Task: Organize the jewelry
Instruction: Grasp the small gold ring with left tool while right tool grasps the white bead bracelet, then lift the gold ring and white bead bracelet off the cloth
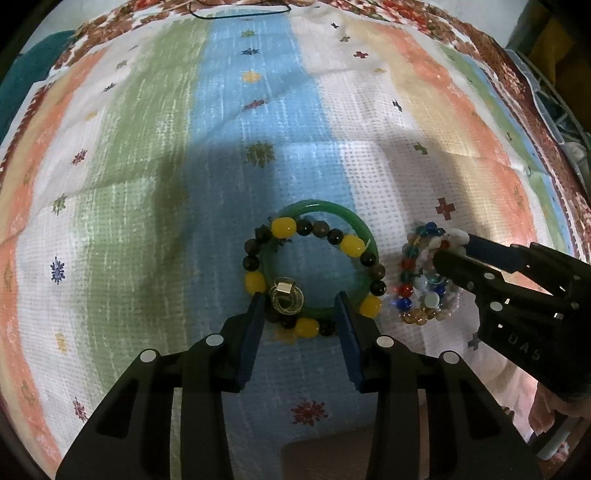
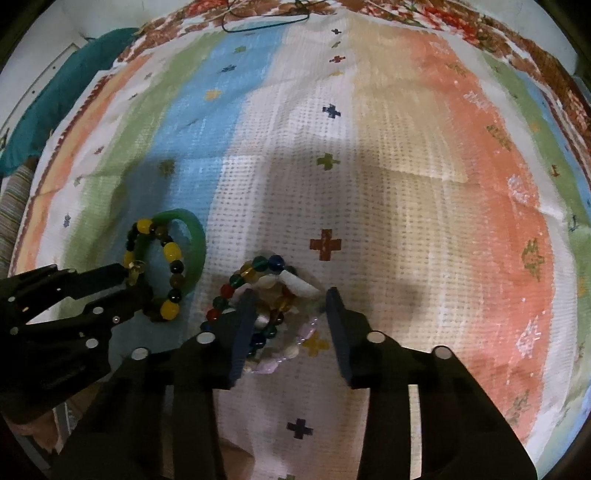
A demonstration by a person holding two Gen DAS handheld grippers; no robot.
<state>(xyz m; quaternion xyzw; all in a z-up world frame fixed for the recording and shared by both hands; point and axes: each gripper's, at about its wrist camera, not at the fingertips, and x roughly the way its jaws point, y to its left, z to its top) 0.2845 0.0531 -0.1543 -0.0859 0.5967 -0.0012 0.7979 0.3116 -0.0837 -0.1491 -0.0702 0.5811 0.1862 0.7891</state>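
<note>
A green bangle (image 1: 332,212) lies on the striped cloth with a yellow-and-dark bead bracelet (image 1: 284,227) across it and a metal ring charm (image 1: 286,301) on its near side. My left gripper (image 1: 301,306) is open, its fingers either side of the charm and the bangle's near edge. To the right lies a pile of multicoloured bead bracelets (image 1: 424,273). My right gripper (image 2: 290,301) is open over that pile (image 2: 266,295), one finger resting among the beads. The bangle and bead bracelet also show in the right wrist view (image 2: 195,243).
The striped, cross-patterned cloth (image 2: 406,184) covers the whole surface. A dark cord or necklace (image 1: 240,13) lies at the far edge. A teal cushion (image 2: 55,110) sits beyond the cloth at far left. Clutter lies past the right edge (image 1: 569,122).
</note>
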